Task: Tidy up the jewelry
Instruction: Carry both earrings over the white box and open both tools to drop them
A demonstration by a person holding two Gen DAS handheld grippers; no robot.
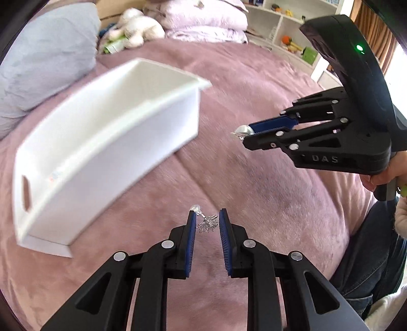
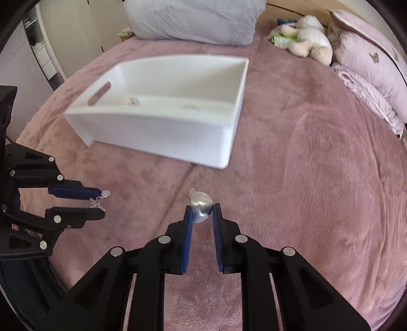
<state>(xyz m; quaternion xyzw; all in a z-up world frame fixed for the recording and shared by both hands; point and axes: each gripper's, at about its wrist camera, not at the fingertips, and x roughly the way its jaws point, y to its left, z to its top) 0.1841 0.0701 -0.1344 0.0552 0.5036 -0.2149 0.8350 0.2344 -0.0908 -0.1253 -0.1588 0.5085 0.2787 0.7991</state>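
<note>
A white box (image 1: 106, 142) with a handle slot stands on the pink bedspread; it also shows in the right wrist view (image 2: 162, 135), with small clear pieces (image 2: 131, 101) inside. My left gripper (image 1: 208, 219) holds a silver starburst earring (image 1: 208, 224) between its pads, above the bed. It also shows in the right wrist view (image 2: 100, 206), with the earring (image 2: 95, 203) hanging between its fingers. My right gripper (image 2: 202, 210) is shut on a round silver dome earring (image 2: 201, 207). In the left wrist view the right gripper (image 1: 241, 133) holds that earring (image 1: 241, 131) to the right of the box.
A grey-blue pillow (image 2: 193, 20) lies behind the box. A plush toy (image 2: 307, 38) and folded pink bedding (image 2: 371, 71) lie at the back right. White shelves (image 1: 287, 25) stand beyond the bed. The person's leg in jeans (image 1: 368, 259) is at the right.
</note>
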